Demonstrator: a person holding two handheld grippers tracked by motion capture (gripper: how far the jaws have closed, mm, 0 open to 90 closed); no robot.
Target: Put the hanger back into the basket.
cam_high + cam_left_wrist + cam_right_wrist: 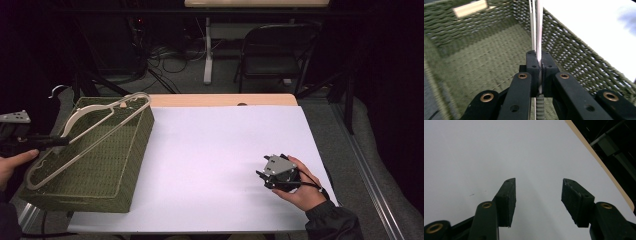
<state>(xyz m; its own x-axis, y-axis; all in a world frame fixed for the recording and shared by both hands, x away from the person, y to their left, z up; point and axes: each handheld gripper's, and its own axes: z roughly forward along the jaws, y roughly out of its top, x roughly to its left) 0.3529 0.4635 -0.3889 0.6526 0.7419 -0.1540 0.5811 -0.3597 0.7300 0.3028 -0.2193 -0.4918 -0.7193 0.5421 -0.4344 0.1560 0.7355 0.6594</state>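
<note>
Right gripper [261, 175] rests on the white table cover [215, 150] at the near right, held in the right hand [300, 187]; its jaws stand spread with nothing between them. Left gripper [537, 62], at the table's left edge, has its jaws pressed onto a bar of the pale clothes hanger [85, 137] (pinch clear in the left gripper view). The hanger lies tilted across the top of the green woven basket [127, 165], hook [56, 90] past its far left corner. Beyond the table stands a dark chair [277, 50].

Folding chair [278, 50], dark, stood far right beyond table [225, 100]; cables [170, 57] lay on floor, far centre-left.
</note>
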